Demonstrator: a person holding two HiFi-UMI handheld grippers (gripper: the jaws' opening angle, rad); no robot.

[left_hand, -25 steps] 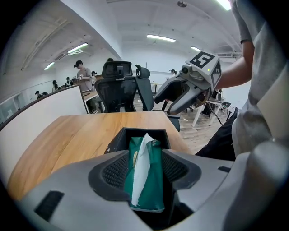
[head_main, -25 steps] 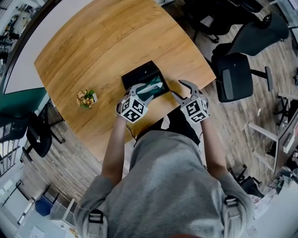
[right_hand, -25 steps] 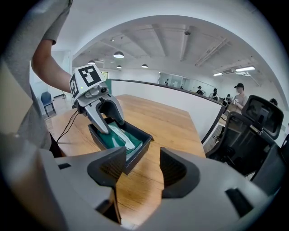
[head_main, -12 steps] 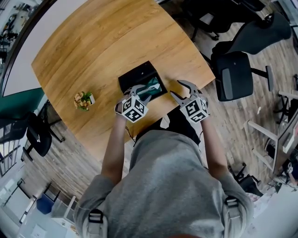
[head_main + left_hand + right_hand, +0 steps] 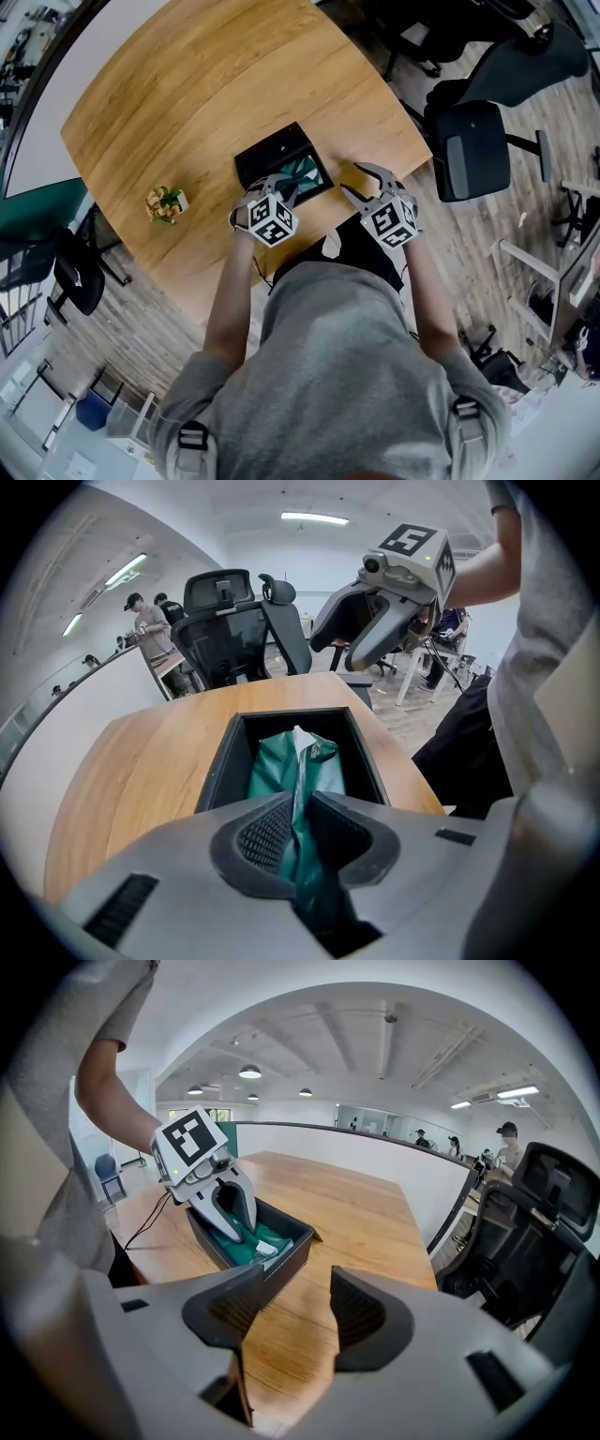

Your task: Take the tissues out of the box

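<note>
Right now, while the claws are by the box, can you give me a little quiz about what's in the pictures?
1. True or false: the right gripper is holding something.
2. What is the left gripper pinching? A) a green tissue pack B) a spoon C) a cup
3. Fill in: the small plant stands on the wooden ____.
Key:
1. False. Its jaws stand apart over the bare table.
2. A. The jaws have just been closing on the pack, which lies in the black box.
3. Table.
</note>
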